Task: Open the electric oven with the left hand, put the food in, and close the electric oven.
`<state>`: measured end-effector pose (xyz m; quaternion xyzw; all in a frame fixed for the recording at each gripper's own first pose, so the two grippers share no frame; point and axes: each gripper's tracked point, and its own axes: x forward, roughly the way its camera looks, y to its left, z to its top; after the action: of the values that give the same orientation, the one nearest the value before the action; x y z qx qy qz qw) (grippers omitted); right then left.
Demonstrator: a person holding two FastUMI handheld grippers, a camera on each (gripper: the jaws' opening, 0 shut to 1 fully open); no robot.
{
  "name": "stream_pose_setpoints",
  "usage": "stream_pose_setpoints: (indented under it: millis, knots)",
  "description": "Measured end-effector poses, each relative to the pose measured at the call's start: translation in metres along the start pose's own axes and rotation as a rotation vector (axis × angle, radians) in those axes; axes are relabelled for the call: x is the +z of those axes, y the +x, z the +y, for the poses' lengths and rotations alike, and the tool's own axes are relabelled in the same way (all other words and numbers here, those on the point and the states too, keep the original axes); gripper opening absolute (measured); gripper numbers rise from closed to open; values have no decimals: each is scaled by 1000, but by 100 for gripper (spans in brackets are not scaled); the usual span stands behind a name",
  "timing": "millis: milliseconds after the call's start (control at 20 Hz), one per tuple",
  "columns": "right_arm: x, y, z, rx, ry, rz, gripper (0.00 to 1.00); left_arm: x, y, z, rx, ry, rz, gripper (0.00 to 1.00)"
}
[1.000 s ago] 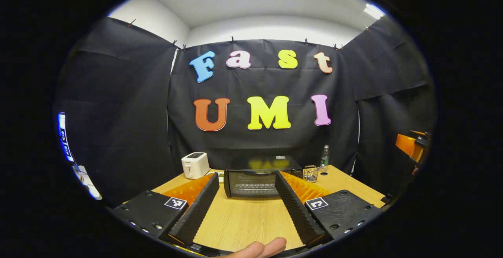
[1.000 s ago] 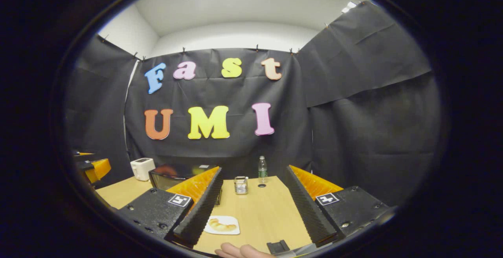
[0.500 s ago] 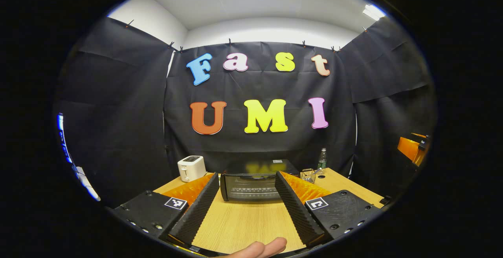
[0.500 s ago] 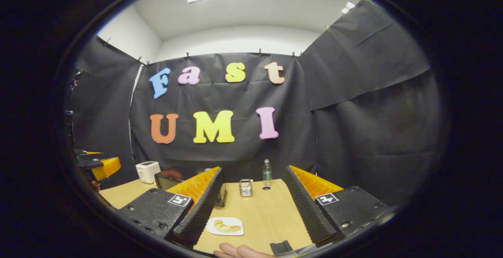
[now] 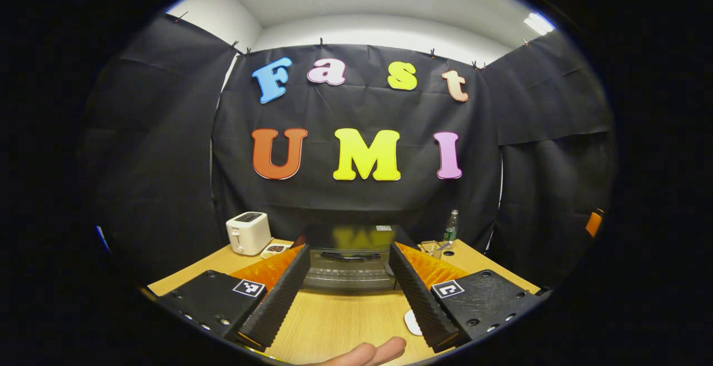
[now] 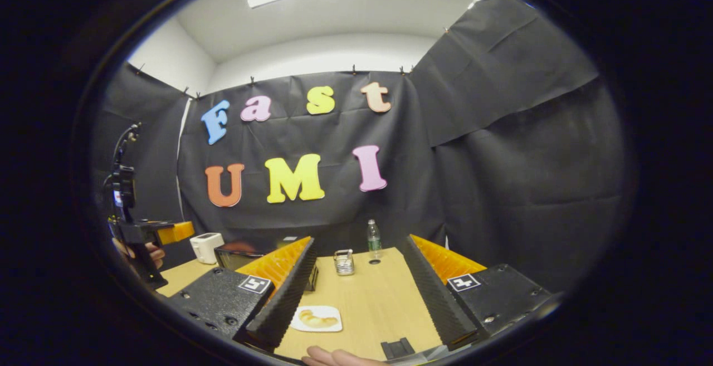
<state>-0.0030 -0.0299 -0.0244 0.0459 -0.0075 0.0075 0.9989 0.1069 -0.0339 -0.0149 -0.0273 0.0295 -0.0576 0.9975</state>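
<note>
1 oven (image 5: 348, 260), 1 toaster (image 5: 248, 232), 1 bottle (image 6: 374, 238), 1 plate w/ croissant (image 6: 316, 318)

table (image 6: 384, 299) — oven (image 5: 348, 268) | toaster (image 5: 248, 233) | plate (image 6: 316, 319) | bottle (image 6: 373, 239)

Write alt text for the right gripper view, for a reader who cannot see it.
The open right gripper hangs above a wooden table, where a croissant lies on a white plate by its left finger. Farther back stand the oven, a toaster and a bottle.

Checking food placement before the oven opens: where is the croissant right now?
In the right gripper view, the croissant lies on a small white plate on the table, just inside the right gripper's left finger.
</note>
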Motion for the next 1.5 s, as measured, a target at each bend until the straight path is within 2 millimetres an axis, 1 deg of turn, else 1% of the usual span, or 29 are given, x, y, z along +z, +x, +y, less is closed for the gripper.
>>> stream_pose_setpoints:
  millis: [100, 200, 350, 450, 550, 600, 650, 750, 850, 950, 1050, 1100, 1150, 1250, 1350, 1500]
  knots:
    - [-7, 5, -5, 3, 7, 15, 96, -9, 24, -9, -34, -11, 25, 93]
    - [-14, 8, -11, 8, 7, 30, 96, -14, 53, -18, -70, -23, 39, 94]
    - [-20, 11, -23, 3, 26, 35, 96, -33, 95, -17, -77, -32, 96, 93]
    - [-21, 13, -24, 26, 41, 24, 96, -44, 125, -7, -48, -10, 123, 93]
    - [-31, 16, -28, 38, 47, 34, 96, -55, 149, 0, -37, 25, 142, 94]
    - [-33, 18, -28, 50, 52, 30, 96, -66, 158, 2, -31, 29, 168, 94]
    - [-35, 20, -28, 58, 54, 31, 96, -72, 168, 5, -28, 28, 172, 94]
    - [-41, 23, -30, 76, 63, 37, 96, -78, 184, 11, 2, 25, 189, 94]
    - [-44, 24, -23, 105, 67, 41, 96, -93, 199, 12, 3, 18, 221, 94]
    - [-39, 25, -28, 102, 50, 24, 96, -107, 208, 17, 27, 28, 257, 94]
    - [-39, 23, -25, 108, 46, 18, 96, -119, 213, 14, 18, 27, 299, 94]
    - [-39, 22, -25, 110, 41, 17, 96, -120, 214, 15, 15, 41, 289, 84]
    - [-40, 23, -26, 110, 37, 24, 96, -120, 210, 15, 11, 47, 291, 97]
    - [-42, 22, -26, 109, 34, 29, 96, -120, 205, 16, 6, 21, 281, 97]
    - [-43, 22, -28, 99, 26, 30, 96, -120, 195, 14, -2, 23, 271, 98]
    - [-41, 19, -26, 96, 17, 19, 96, -126, 182, 15, -2, 26, 294, 98]
